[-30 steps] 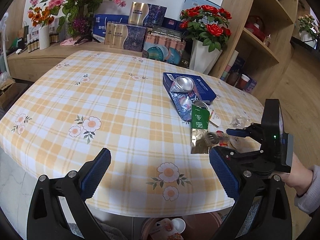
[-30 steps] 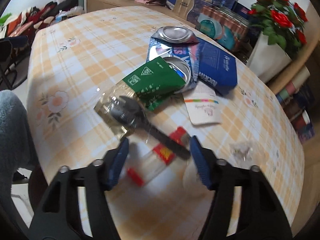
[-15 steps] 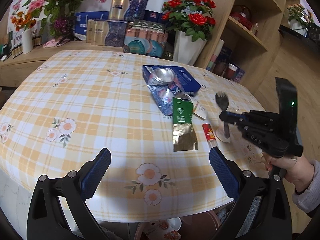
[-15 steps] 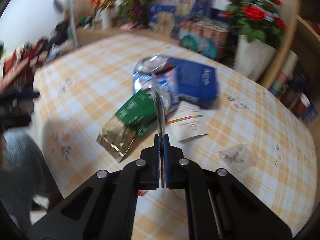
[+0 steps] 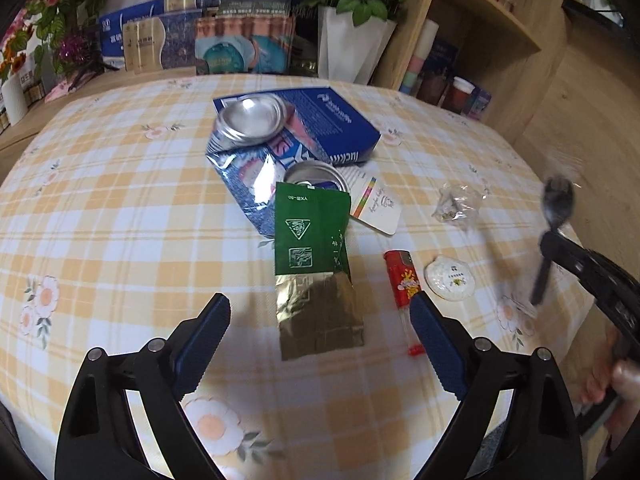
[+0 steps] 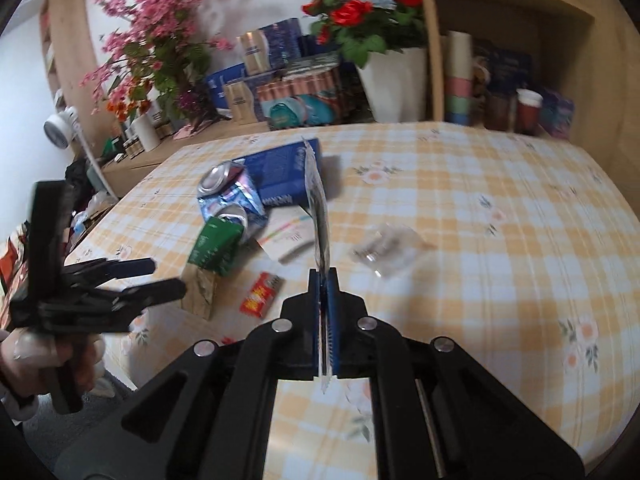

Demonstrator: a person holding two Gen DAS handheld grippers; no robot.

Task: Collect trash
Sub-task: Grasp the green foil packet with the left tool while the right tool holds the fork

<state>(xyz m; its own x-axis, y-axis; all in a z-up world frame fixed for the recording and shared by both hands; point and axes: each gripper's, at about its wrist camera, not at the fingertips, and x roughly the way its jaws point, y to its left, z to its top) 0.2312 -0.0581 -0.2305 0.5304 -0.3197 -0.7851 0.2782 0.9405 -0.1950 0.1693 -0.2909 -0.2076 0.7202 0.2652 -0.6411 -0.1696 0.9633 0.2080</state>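
My right gripper (image 6: 325,280) is shut on a black plastic spork in a clear wrapper (image 6: 318,204), held up above the table's right side; it also shows in the left wrist view (image 5: 554,216). My left gripper (image 5: 320,316) is open and empty, just above a green-and-gold foil packet (image 5: 316,276). Near it lie a red sachet (image 5: 402,280), a round white lid (image 5: 450,278), a white card (image 5: 376,208), a crumpled clear wrapper (image 5: 458,206), a crushed blue can (image 5: 256,152) and a blue box (image 5: 332,120).
The table has a yellow checked cloth (image 5: 120,208). A white vase of red roses (image 5: 352,40), boxes and flowers stand behind it. A wooden shelf unit (image 5: 480,40) stands at the right. The left gripper shows in the right wrist view (image 6: 120,280).
My right gripper closed on the spork beside the red sachet and lifted it off the table to the right. My left gripper moved forward over the table toward the foil packet.
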